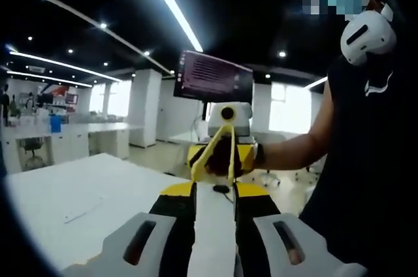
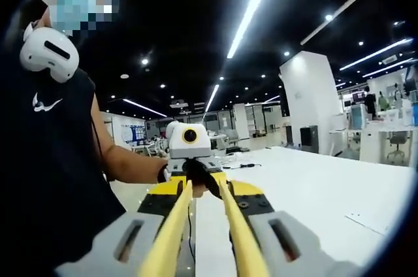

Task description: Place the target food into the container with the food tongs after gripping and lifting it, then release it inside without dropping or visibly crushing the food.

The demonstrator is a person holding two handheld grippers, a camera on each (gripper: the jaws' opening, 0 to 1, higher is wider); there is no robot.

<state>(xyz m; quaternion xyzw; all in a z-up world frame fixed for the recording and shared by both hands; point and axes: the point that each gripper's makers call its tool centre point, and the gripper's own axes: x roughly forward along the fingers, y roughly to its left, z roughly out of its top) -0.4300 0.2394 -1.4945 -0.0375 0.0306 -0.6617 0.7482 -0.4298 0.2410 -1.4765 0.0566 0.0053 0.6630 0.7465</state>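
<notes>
The pair of yellow plastic food tongs is clamped in the right gripper, whose black-and-yellow jaws press against the outer sides of the two arms. In the right gripper view the arms are flat, smooth, matt strips. They rise from the bottom edge and run away from the camera side by side, drawing closer together toward their far ends. The long axis of the tongs follows the gripper's own jaws and points out over the glossy white table toward the person opposite. The far tips stand a narrow gap apart, not touching, and what lies between them cannot be told against the dark hand behind.

In the left gripper view the same tongs face the camera end-on and read as a slim upside-down V, its peak up and its two arms spreading downward. A hand wraps the right gripper around them. The left gripper sits in the near foreground. Its black, yellow-tipped jaws on pale grey slotted housings stand apart, with a strip of white table showing between them.

The person in a black sleeveless top stands at the right. A dark flat monitor hangs beyond, under long white ceiling light strips.
</notes>
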